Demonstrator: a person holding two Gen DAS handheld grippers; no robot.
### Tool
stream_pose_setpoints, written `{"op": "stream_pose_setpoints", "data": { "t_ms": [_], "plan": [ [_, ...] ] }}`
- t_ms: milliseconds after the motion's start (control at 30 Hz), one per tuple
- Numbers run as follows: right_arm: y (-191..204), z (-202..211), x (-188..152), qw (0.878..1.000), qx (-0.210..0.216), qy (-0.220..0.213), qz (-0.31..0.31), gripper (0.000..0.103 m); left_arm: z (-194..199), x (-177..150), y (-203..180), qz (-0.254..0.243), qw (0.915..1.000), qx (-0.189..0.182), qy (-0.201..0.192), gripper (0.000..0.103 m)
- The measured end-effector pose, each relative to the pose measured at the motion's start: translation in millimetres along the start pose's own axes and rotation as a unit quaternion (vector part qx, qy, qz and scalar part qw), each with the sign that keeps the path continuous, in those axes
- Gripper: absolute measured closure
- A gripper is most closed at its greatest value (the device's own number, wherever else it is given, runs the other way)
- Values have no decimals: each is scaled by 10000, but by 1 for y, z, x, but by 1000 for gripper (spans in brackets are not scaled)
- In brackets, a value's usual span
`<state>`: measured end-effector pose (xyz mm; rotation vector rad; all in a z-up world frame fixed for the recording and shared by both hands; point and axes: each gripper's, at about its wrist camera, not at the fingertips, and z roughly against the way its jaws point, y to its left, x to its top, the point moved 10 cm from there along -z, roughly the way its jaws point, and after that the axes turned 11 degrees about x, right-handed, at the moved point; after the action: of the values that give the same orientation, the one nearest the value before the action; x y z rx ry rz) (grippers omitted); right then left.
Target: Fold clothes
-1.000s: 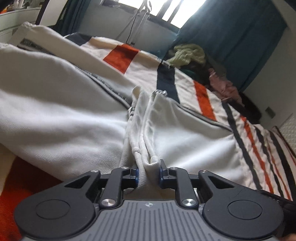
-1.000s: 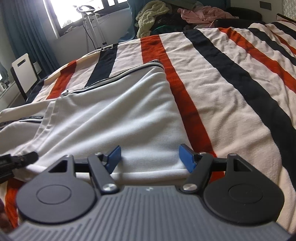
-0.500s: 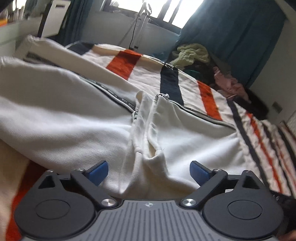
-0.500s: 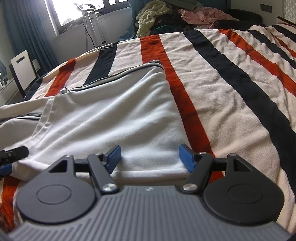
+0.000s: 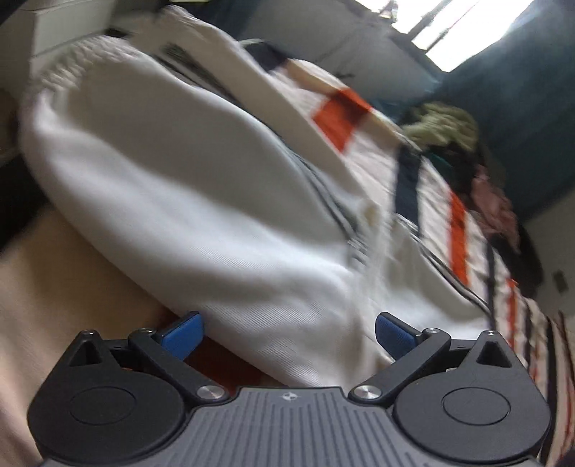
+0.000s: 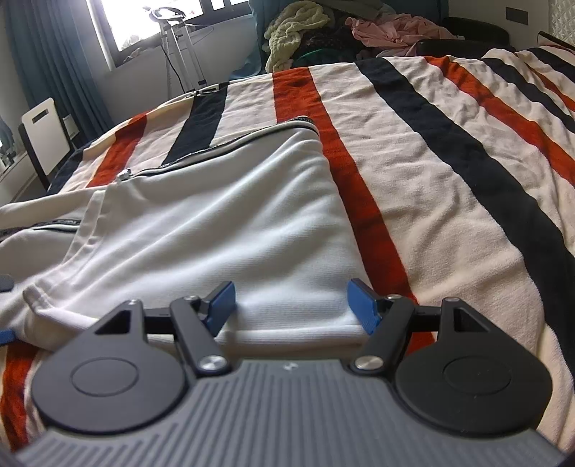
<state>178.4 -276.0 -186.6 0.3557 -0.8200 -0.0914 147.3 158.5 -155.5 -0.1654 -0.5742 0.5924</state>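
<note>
A white zip-up garment [image 6: 215, 230] with a dark zipper lies spread on the striped blanket [image 6: 449, 151]. My right gripper [image 6: 291, 305] is open and empty, its blue pads either side of the garment's near hem. The left wrist view is blurred: the same white garment [image 5: 187, 201] fills it, and my left gripper [image 5: 287, 336] is open and empty over the garment's near edge. The tip of the left gripper shows at the right wrist view's left edge [image 6: 5, 337].
A pile of other clothes [image 6: 341, 32] sits at the far end of the bed. A window with dark blue curtains [image 6: 46, 61], a metal stand [image 6: 179, 46] and a white chair [image 6: 43, 133] lie beyond the bed's far left.
My left gripper let go of the bunched white fabric and opened, then swung left and tilted; its view is now blurred. My right gripper has stayed open at the hem.
</note>
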Motion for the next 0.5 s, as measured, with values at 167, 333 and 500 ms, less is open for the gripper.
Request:
{"op": "stream_pose_setpoints", "data": {
  "t_ms": [167,333,500],
  "plan": [
    [1,-1,0,10000,-49,17,-28,31,-4,36,54,412,9986,322,-55,0],
    [1,1,0,10000,-35,24,-89,32,-21,40,86,1040,9944,125,148,0],
    [1,2,-1,9998,-23,27,-174,31,-8,42,100,1603,9870,-148,30,0]
  ]
}}
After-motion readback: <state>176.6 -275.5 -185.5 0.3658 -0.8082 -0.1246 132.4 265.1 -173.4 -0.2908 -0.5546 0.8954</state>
